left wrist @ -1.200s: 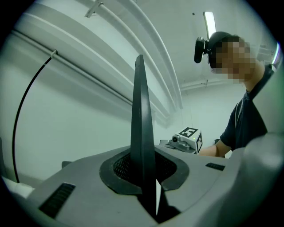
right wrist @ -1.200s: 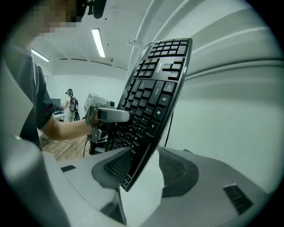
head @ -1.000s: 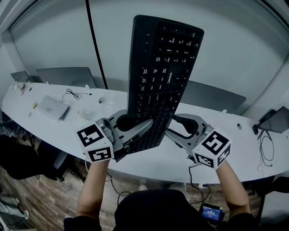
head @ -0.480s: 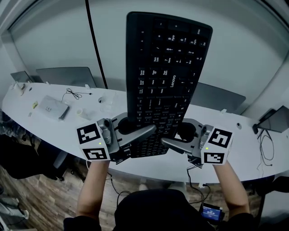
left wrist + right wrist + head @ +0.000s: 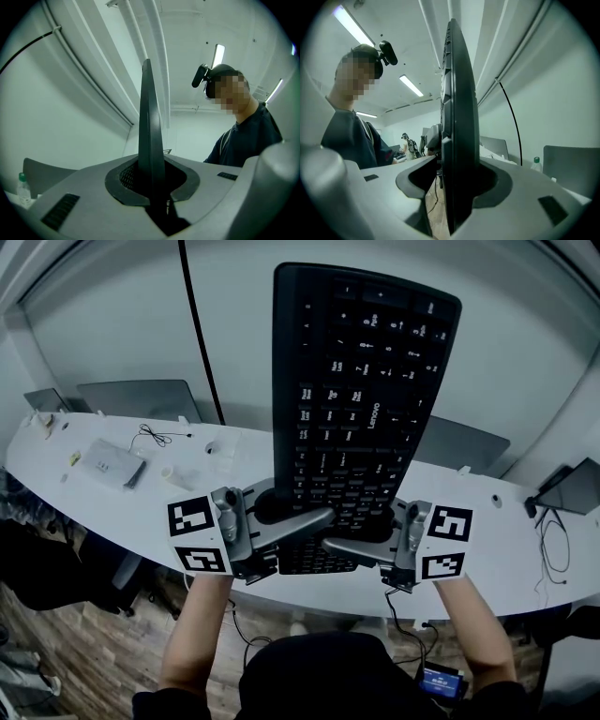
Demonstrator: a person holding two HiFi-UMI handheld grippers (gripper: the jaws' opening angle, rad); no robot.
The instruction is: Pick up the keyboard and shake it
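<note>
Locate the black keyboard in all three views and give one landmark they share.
Head view: black plastic keyboard standing on end, centre, top to lower middle.
Left gripper view: edge-on, a thin dark blade at centre.
Right gripper view: edge-on, a thick dark band at centre.
Shared landmark: thin black cable on the white wall.

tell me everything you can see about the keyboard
A black full-size keyboard with white key legends and a small brand mark, plastic by the look. It stands on end, keys toward the person, raised above the white desk. Its lower end is gripped from both sides. The left tongs are shut on one long edge. The right tongs hold the other, their jaws having just been opening with the keyboard between them.
</note>
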